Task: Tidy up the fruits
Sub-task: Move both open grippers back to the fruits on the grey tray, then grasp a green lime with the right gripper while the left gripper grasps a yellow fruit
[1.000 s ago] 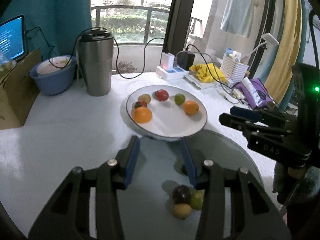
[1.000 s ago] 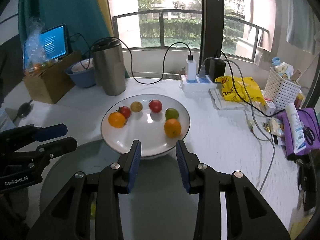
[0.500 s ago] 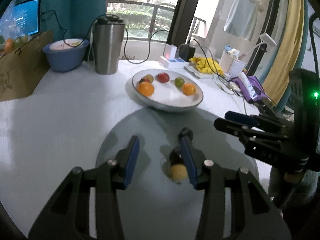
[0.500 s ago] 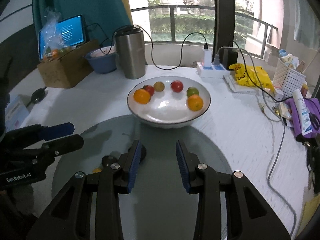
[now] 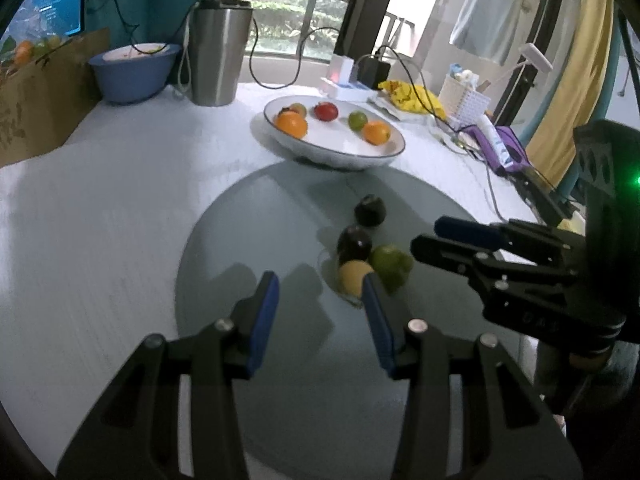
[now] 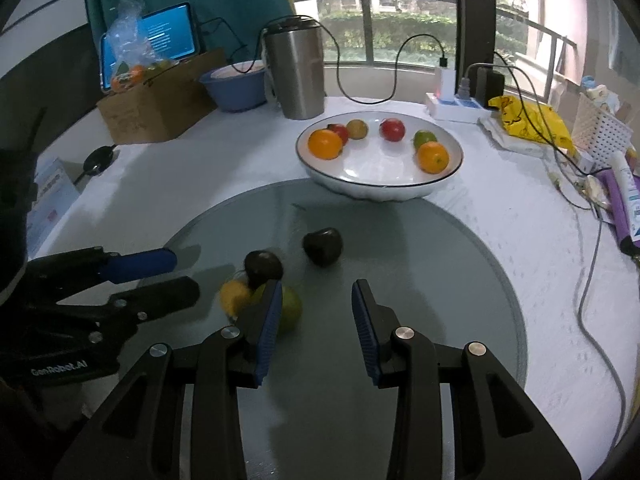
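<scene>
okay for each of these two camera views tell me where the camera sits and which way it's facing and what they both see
Left wrist: sits on the left gripper, looking down along its open blue-padded fingers at the glass disc; the right gripper enters from the right.
Right wrist: sits on the right gripper, same forward-down angle; the left gripper enters from the left.
Shared: the loose fruits, including the lone dark fruit, the white bowl, steel tumbler.

Legible text: "GenRobot.AI", printed in white on the black body of the left gripper [image 6: 182, 278], seen in the right wrist view. Lettering on the tablet screen [image 6: 168, 34] and the tube [image 6: 630, 196] was too small to read.
</scene>
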Demonstrator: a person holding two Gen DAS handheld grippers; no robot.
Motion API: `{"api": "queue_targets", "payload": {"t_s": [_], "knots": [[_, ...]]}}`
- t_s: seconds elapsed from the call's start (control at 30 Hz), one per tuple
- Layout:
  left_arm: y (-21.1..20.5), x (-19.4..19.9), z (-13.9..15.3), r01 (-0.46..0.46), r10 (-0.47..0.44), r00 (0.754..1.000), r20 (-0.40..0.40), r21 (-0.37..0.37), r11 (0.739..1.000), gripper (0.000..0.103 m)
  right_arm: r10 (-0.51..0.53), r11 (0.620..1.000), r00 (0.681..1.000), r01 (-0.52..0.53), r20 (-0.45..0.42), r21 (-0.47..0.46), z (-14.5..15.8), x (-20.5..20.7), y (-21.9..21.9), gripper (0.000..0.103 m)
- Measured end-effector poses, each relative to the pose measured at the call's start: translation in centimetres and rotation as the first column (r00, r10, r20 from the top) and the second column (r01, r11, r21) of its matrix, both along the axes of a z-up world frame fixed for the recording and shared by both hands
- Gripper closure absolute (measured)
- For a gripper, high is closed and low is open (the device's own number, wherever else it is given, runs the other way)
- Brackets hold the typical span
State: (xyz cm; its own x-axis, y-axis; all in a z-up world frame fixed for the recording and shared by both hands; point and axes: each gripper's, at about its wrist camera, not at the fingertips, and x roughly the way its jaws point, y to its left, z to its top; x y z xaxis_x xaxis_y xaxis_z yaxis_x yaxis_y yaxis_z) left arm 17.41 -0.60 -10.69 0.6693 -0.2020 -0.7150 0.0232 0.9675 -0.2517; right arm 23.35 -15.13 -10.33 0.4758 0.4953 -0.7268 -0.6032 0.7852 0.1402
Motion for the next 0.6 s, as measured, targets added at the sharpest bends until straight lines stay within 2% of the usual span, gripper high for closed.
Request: {"api": "queue_targets", "payload": {"t_s": [0.17, 0.6], "knots": [[0.0, -0.3, -0.2, 0.009, -0.009, 1.0, 0.006, -0.004, 1.0, 0.058, 0.038, 0.999, 0.999, -0.038, -0.013, 0.014, -0.2, -0.3, 0.6, 0.065], [-1.7, -0.1, -0.2, 0.072, -0.074, 0.997, 0.033, 0.047, 0.996, 0.059, 0.1, 0.993, 0.99, -0.093, -0.102, 0.073, -2.2, 0.1, 1.0, 0.065]]}}
